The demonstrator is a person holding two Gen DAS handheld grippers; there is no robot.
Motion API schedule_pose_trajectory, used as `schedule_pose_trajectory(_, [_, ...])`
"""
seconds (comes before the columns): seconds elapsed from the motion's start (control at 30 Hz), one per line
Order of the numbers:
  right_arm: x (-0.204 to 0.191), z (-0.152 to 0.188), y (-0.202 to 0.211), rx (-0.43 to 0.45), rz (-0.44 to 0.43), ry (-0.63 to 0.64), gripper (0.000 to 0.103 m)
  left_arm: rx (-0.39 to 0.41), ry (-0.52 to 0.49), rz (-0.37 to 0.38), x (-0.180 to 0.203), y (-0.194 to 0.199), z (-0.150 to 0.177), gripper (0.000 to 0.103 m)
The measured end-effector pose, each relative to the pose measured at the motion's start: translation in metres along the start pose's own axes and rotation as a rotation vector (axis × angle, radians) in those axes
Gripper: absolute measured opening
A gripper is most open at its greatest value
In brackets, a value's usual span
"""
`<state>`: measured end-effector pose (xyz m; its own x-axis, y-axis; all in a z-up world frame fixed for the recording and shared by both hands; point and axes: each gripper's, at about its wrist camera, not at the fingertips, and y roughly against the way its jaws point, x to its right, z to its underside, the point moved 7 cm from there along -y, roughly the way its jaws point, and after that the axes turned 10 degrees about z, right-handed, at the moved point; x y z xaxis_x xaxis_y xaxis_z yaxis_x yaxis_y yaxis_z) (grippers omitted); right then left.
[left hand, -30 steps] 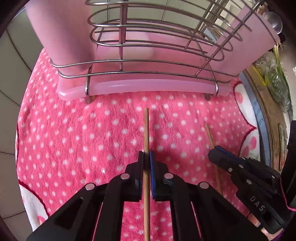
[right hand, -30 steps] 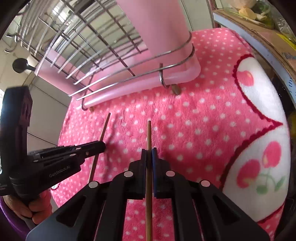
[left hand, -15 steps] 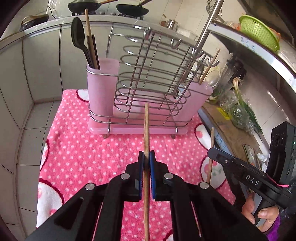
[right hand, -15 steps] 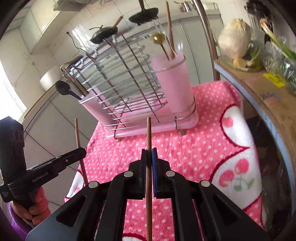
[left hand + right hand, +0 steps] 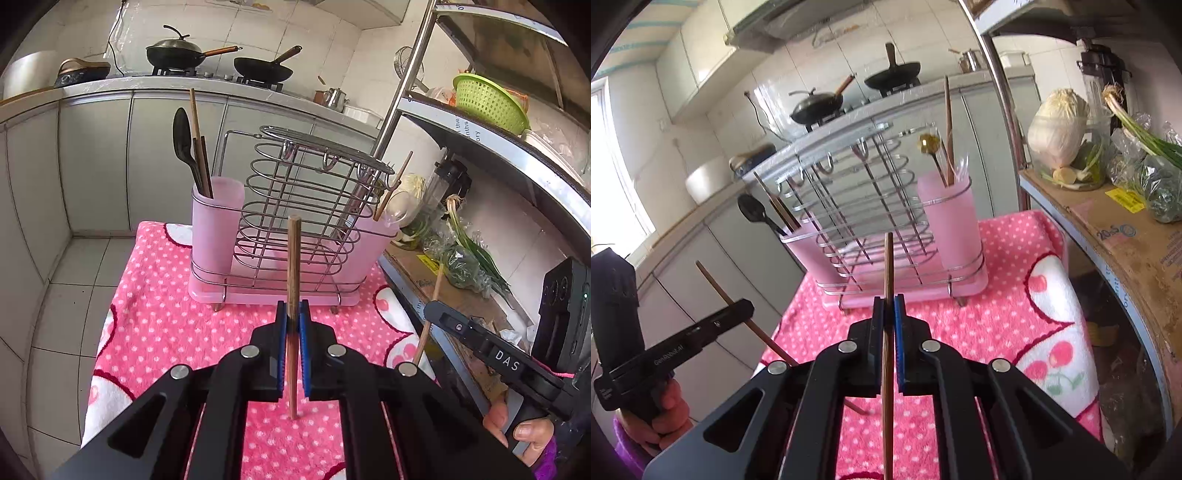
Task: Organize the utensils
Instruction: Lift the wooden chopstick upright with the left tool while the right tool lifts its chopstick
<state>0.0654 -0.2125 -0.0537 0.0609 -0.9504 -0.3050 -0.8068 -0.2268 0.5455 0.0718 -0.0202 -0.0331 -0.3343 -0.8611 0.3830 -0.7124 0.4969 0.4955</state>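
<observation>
My left gripper (image 5: 293, 321) is shut on a brown wooden chopstick (image 5: 293, 266) held upright above the pink dotted towel (image 5: 155, 317). My right gripper (image 5: 889, 306) is shut on a second chopstick (image 5: 888, 258), also lifted. Each gripper shows in the other's view: the right one (image 5: 430, 310) at the right, the left one (image 5: 748, 308) at the left. Ahead stands a wire utensil rack (image 5: 306, 206) on a pink tray. Its left pink cup (image 5: 216, 229) holds a black spoon and chopsticks. Its right pink cup (image 5: 951, 221) holds a gold spoon, a clear spoon and a chopstick.
A metal pole (image 5: 406, 81) and a shelf (image 5: 1108, 221) with cabbage, greens and a jar border the towel on the right. A green basket (image 5: 487, 103) sits higher up. Behind the rack, a counter carries two black pans (image 5: 177, 53). Tiled floor lies to the left.
Both grippers have risen off the towel and tilted upward, each keeping its chopstick. The rack, seen close from low down before, now shows whole and farther off.
</observation>
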Motion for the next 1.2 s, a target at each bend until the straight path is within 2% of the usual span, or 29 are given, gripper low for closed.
schedule_pose_trajectory(0.13, [-0.003,-0.015,0.022,0.126,0.018,0.025,0.006,0.015,0.000,-0.002,-0.001,0.004,-0.004,0.006])
schedule_pose_trajectory(0.23, [-0.006,-0.016,0.028,0.170,0.035,0.052,0.006,0.019,0.007,0.005,-0.001,0.005,-0.004,0.006])
schedule_pose_trajectory(0.37, [-0.012,-0.006,0.014,0.129,0.052,0.100,0.006,0.004,0.003,0.000,0.000,-0.001,0.000,0.006])
schedule_pose_trajectory(0.5, [-0.016,-0.004,0.013,0.134,0.058,0.120,0.006,-0.015,0.007,-0.005,-0.002,-0.008,0.005,0.006])
schedule_pose_trajectory(0.73, [-0.012,-0.010,0.015,0.135,0.045,0.094,0.006,0.000,0.009,-0.009,-0.004,-0.006,0.001,0.006])
schedule_pose_trajectory(0.9, [-0.012,-0.033,0.029,0.185,0.032,0.089,0.006,0.055,0.015,-0.015,-0.007,0.010,-0.021,0.006])
schedule_pose_trajectory(1.2, [-0.010,-0.110,0.065,0.340,0.031,0.099,0.006,0.228,-0.025,-0.041,-0.002,0.058,-0.093,0.006])
